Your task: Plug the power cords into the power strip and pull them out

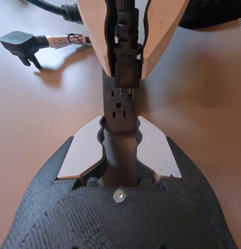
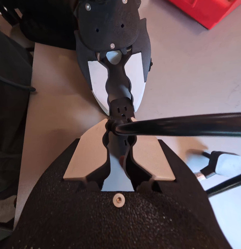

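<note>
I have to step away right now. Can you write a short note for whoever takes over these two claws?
Left claw: shut on the end of the power strip, steadying it on the table.
Right claw: shut on a plug, prongs partly in the second outlet, not seated.
Spare plug lies loose on the table beside the strip.
End outlet is empty.
Left to do: seat this plug, plug in the spare one, then pull both out.
</note>
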`<state>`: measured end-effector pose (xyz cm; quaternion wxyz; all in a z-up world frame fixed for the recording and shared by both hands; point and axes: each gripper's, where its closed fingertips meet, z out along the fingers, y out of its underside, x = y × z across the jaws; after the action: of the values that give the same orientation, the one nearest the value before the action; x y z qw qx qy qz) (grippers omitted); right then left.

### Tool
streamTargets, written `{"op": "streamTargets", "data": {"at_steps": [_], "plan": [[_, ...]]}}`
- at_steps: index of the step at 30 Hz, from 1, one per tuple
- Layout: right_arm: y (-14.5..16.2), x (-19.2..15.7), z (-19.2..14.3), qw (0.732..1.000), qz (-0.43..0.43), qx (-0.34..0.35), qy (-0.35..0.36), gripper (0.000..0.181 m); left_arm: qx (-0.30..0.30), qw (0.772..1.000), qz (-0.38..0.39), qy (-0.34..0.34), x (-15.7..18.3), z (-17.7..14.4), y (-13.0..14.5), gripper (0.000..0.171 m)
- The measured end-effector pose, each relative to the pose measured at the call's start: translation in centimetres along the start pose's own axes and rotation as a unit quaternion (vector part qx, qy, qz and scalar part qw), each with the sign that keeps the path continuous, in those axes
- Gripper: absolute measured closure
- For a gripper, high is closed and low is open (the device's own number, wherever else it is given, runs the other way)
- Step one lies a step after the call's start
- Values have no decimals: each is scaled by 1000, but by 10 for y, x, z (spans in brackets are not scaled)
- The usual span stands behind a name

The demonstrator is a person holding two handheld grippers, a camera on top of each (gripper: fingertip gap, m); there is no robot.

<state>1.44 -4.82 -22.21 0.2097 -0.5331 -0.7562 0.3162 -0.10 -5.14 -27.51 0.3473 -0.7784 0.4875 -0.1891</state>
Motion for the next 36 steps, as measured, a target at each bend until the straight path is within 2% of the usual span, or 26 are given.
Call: {"op": "streamTargets", "data": {"at_steps": [6, 18, 28, 36], "plan": [[-9, 1, 12, 998, -37, -57, -16, 152, 6, 1000, -8, 13, 0, 0, 1, 127], [-18, 8, 22, 993, -31, -103, -43, 154, 12, 1000, 0, 14, -1, 0, 2, 128], [-21, 3, 25, 993, -34, -98, -52, 153, 12, 1000, -2, 24, -2, -4, 5, 128], [-20, 10, 28, 992, -29, -116, -25, 156, 11, 1000, -8, 28, -1, -4, 6, 128]]}}
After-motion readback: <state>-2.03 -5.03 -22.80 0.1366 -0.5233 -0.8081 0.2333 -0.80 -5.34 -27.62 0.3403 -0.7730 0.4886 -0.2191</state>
